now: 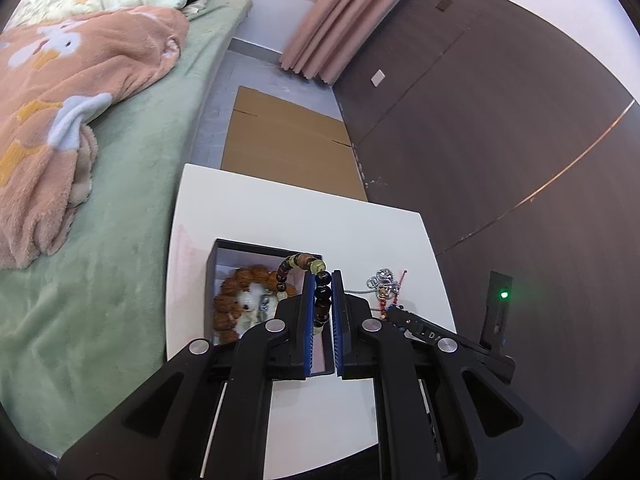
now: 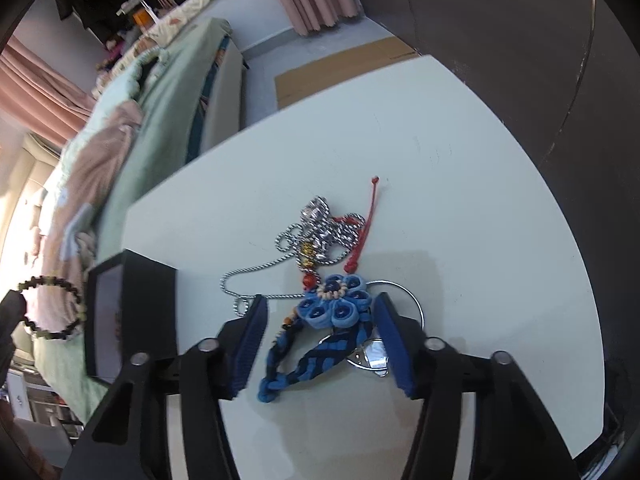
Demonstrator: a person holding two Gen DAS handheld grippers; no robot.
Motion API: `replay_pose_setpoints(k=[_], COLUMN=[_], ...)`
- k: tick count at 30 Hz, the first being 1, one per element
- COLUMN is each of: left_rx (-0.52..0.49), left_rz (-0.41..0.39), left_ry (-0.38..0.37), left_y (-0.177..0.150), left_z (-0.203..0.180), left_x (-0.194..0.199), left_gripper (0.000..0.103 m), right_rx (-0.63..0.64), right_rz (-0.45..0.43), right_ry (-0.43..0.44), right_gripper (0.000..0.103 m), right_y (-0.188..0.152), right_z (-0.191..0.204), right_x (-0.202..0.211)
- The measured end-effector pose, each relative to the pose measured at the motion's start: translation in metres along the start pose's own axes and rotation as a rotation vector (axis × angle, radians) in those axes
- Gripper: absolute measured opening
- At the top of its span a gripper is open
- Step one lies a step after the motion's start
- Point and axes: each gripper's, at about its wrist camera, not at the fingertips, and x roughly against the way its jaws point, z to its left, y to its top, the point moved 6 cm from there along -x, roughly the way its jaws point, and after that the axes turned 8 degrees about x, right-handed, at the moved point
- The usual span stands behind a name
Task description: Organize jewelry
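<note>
- I hold the left gripper (image 1: 322, 304) clamped on the beaded bracelet (image 1: 305, 266), over the black box (image 1: 224, 246) at lower centre.
- My right gripper (image 2: 320, 344), jaws apart, straddles the blue flower ornament (image 2: 334, 306); its braided tail runs toward lower left.

You see a smooth, glossy white table (image 2: 440, 184), a shiny twisted metal chain (image 2: 256, 268), a woven blue cloth flower (image 2: 336, 304), polished glossy beads (image 1: 320, 292) between ribbed blue pads (image 1: 309, 320), and, at nine o'clock, fuzzy pink fleece (image 1: 60, 120).
</note>
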Motion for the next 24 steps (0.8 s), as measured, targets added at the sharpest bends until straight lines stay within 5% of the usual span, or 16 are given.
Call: replay_pose_setpoints(k=[5, 9, 20, 24], left_rx=[0.01, 0.045, 0.065, 0.075], left_rz=[0.024, 0.013, -0.021, -0.044], left_ry=[-0.02, -0.035, -0.013, 0.026], left_y=[-0.003, -0.002, -0.002, 0.0], left_z=[0.005, 0.013, 0.036, 0.048], left_x=[-0.005, -0.008, 0.008, 0.017], left_gripper=[0.009, 0.051, 0.061, 0.08], right_rx=[0.025, 0.059, 0.142, 0.165], right_rz=[-0.026, -0.077, -0.175, -0.19], right_ry=[-0.026, -0.005, 0.085, 0.14], right_gripper=[0.022, 0.021, 0.021, 0.021], right_y=[-0.001, 0.002, 0.024, 0.025], right_z=[0.005, 0.021, 0.076, 0.101], right_x=[0.015, 0.043, 0.101, 0.113])
